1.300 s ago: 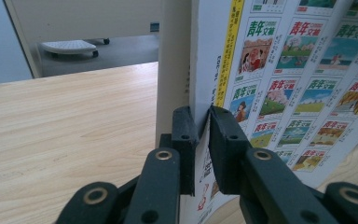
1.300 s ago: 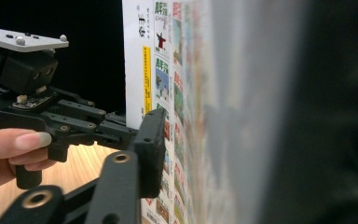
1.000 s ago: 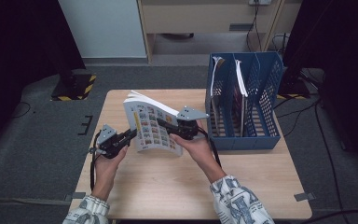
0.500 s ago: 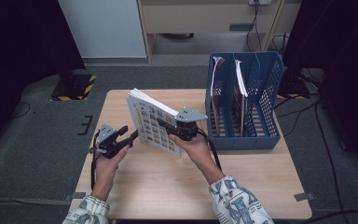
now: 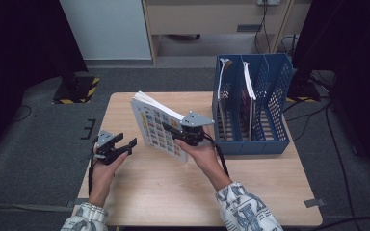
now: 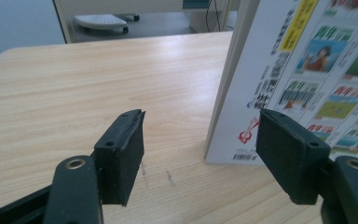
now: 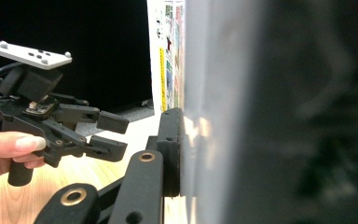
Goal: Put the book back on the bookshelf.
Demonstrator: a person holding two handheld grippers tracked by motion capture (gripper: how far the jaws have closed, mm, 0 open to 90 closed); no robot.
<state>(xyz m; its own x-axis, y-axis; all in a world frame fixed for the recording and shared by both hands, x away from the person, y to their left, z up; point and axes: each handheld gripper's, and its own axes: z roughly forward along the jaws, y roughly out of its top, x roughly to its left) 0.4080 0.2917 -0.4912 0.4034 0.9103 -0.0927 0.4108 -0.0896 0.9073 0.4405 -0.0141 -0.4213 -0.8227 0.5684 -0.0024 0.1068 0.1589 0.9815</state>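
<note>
The left claw [image 5: 125,146] is seen with its jaws just opened and nothing between them, beside the book [image 5: 156,126]. The book is held tilted on its lower edge on the bench [image 5: 139,192], clamped by the right claw [image 5: 169,129]. It is judged thin, floppy and glossy, so it is best gripped near the spine.

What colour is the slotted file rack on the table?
Blue. The file rack shows best in the high view.

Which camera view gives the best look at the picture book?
The high view: there the whole book stands tilted on the table, clamped by the right gripper. The left gripper view shows one lower corner of its printed cover, close up and sharp. The right gripper view shows it edge-on and mostly blurred.
</note>
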